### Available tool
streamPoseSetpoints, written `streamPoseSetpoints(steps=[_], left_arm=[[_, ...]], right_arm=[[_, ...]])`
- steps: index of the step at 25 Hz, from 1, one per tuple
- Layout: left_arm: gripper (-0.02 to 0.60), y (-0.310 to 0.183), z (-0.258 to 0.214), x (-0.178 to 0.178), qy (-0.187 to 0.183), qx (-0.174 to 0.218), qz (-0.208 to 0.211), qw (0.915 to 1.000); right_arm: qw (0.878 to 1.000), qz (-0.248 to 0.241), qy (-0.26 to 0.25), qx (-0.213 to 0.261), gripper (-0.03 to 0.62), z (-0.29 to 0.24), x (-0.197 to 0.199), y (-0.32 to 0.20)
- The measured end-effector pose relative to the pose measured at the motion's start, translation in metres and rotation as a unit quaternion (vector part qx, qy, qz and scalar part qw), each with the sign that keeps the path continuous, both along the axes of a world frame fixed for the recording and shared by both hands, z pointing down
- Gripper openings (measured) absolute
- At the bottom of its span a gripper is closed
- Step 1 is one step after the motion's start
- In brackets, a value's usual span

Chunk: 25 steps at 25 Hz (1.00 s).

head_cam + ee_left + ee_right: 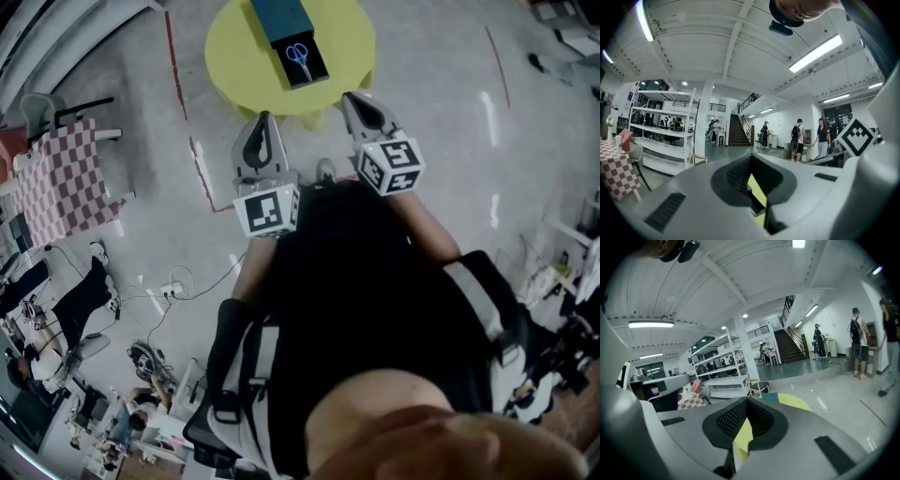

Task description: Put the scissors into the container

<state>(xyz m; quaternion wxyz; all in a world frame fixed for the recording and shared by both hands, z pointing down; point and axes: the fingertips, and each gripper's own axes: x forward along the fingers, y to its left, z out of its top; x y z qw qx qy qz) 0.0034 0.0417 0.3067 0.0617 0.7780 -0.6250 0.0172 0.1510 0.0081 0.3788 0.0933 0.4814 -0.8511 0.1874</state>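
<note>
- The left gripper (263, 117) has its jaws brought together at the tips and holds nothing; a sliver of yellow shows through the hollow behind the tips.
- The right gripper (352, 99) is the same: its jaws meet at the tips with nothing between them.
- Both are held just in front of the person's dark-clothed body, side by side and pointing towards the table.
- Each carries a marker cube (267, 210) with black-and-white square patterns; these are the only print that can be made out.
- The scissors (299, 54), with blue handles, lie inside the container (279, 17), in its open black part beside the teal end.
- The container sits near the middle of a round yellow table (234, 56), apart from both grippers.
- The floor (441, 103) is glossy grey, crossed by thin red lines, with a cable and power strip at the left.
- A red-and-white checked cloth (61, 183) covers another table to the left.
- Beyond are white shelving (661, 131), a white column, a dark staircase (738, 133), several people standing (797, 140), and strip lights on a white ceiling.
</note>
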Motion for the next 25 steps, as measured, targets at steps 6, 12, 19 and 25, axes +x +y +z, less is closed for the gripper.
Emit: streamPoseSetpoints(steps=[6,12,19,25], left_arm=[[-0.003,0.002,0.001,-0.003,0.005,0.004,0.020,0.9998],[-0.003,0.005,0.004,-0.006,0.010,0.003,0.034,0.9994],[-0.003,0.009,0.001,-0.014,0.016,0.005,0.033,0.9993],[-0.003,0.004,0.004,-0.017,0.015,0.006,0.037,0.9992]], right_arm=[[1.000,-0.001,-0.004,0.029,0.000,-0.023,-0.017,0.025],[0.999,-0.002,-0.007,0.037,-0.001,-0.028,-0.031,0.038],[0.999,-0.005,-0.010,0.048,-0.002,-0.036,-0.037,0.044],[0.999,-0.009,-0.008,0.043,-0.003,-0.031,-0.042,0.040]])
